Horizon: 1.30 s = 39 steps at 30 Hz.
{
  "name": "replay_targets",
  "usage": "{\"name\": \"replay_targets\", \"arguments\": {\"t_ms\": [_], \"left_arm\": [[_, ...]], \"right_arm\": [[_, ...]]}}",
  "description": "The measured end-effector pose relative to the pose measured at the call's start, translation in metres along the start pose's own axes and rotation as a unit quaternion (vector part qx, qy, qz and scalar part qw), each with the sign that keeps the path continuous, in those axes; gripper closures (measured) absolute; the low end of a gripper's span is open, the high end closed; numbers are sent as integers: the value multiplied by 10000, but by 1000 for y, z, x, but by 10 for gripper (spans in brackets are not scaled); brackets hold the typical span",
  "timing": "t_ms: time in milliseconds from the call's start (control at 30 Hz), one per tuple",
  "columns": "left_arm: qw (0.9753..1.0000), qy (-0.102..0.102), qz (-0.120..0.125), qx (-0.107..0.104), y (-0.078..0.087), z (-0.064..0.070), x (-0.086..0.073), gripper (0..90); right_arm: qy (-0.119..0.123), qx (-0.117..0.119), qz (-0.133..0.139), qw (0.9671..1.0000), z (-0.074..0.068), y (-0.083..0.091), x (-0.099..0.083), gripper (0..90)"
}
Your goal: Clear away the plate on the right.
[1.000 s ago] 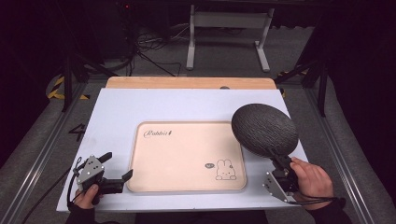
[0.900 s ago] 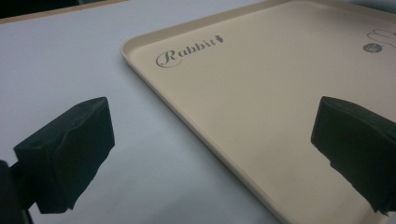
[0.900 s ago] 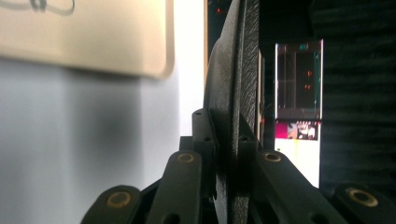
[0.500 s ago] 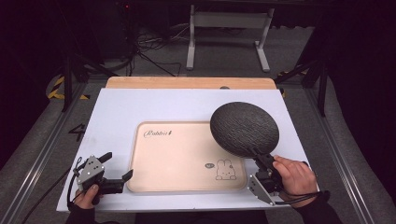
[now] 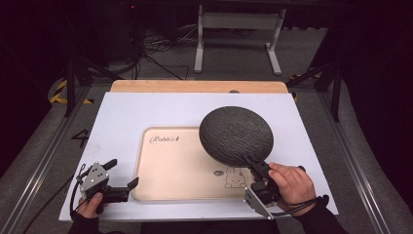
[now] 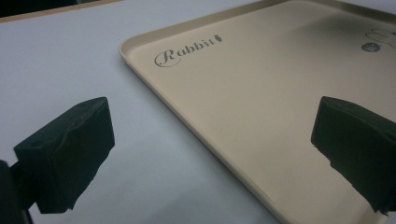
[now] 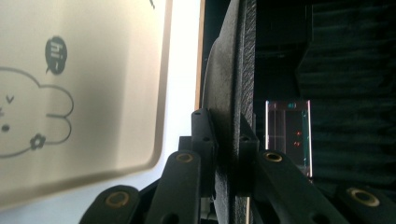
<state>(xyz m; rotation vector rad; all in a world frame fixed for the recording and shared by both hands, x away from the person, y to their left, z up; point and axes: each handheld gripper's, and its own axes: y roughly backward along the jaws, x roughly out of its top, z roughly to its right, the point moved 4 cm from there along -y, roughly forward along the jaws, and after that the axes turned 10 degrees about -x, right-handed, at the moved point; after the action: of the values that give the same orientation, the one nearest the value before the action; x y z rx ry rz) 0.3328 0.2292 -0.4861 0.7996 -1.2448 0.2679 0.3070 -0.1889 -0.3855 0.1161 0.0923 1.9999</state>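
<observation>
Tray: beige rectangular plastic tray (image 5: 180, 168) with rounded corners lies flat on the white tabletop (image 5: 146, 109), a little toward 6 o'clock of the table's centre. "Rabbit" script printed near its 10 o'clock corner, cartoon rabbit with a "hi" bubble at its 5 o'clock corner.

Dark grey round textured plate (image 5: 236, 135), held tilted above the tray's 3 o'clock half, underside facing the high camera, covering the tray's 1 o'clock corner from that view. Cannot tell if any part touches the tray.

Right gripper (image 5: 254, 165), at 5 o'clock of the table, in the person's right hand (image 5: 290, 184). Jaws clamped on the plate's rim at its 5 o'clock edge. Right gripper view: plate (image 7: 231, 93) seen edge-on, pinched between both black jaws, rabbit print and tray rim off to 9 o'clock.

Left gripper (image 5: 121, 176), at 7 o'clock of the table, in the left hand (image 5: 87, 207). Jaws spread wide, holding nothing. Left gripper view: one jaw over the white tabletop (image 6: 60, 70), the other over the tray (image 6: 261, 102), so the jaws straddle the tray's rim near its 7 o'clock corner; contact with the rim not clear.

Light wooden board (image 5: 195, 86) sits along the table's 12 o'clock edge.
</observation>
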Motion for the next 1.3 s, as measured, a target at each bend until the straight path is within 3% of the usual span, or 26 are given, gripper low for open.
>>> {"name": "replay_targets", "arguments": {"t_ms": [267,767,1300], "left_arm": [[10000,-6,-9,-12,0,0,0,4],[10000,-9,-35,-48,0,0,0,4],[9999,-58,-80,-57,-1,0,0,4]], "right_arm": [[-24,-5,310,9995,1,-3,18,846],[16,-92,654,9978,2,-6,42,847],[97,184,949,9953,-18,-15,62,845]]}}
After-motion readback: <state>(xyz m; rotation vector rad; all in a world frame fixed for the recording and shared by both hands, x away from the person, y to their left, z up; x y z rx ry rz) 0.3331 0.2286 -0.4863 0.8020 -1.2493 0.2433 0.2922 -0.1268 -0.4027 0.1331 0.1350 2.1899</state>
